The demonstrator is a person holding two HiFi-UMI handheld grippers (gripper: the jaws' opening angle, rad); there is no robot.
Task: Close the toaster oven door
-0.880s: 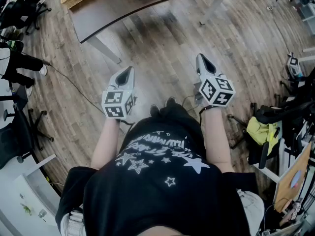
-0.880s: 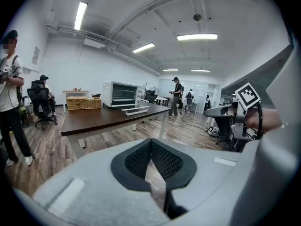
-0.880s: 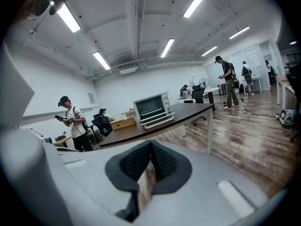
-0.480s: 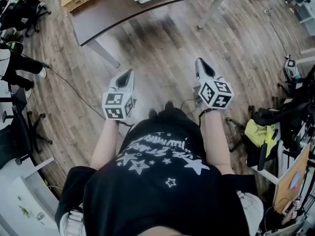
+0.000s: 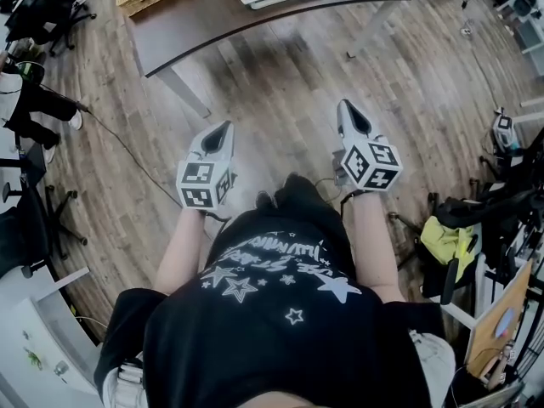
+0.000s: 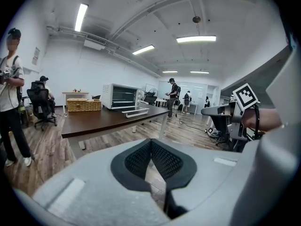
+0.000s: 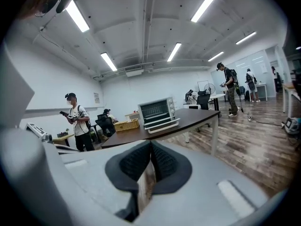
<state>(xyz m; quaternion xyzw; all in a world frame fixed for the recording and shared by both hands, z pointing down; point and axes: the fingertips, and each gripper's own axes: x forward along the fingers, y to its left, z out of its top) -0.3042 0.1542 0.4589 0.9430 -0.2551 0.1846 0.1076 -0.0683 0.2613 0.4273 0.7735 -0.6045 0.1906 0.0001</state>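
Both grippers are held out in front of the person's chest above the wooden floor (image 5: pixel 280 75). The left gripper (image 5: pixel 223 127) and the right gripper (image 5: pixel 347 109) are level with each other and well apart, and both are pointed toward the dark table (image 5: pixel 255 11).

**Left gripper.** In its own view the jaws are seen brought together at the tips, and nothing is held between them. The toaster oven (image 6: pixel 120 96) is seen far ahead of the tips and slightly to their left, on the far part of the table top. Its door (image 6: pixel 135 112) is folded down flat in front of it. A wicker basket (image 6: pixel 84 105) is placed just to the left of the oven.

**Right gripper.** The jaws are likewise closed tip to tip and are empty. Only a thin sliver of background is shown below the point where they meet. The oven is seen straight ahead of the tips and well apart from them, with the lowered door facing the gripper and the basket on its left.

**Surroundings.** A standing person (image 7: pixel 75 121) is visible far to the left of the right gripper's jaws.
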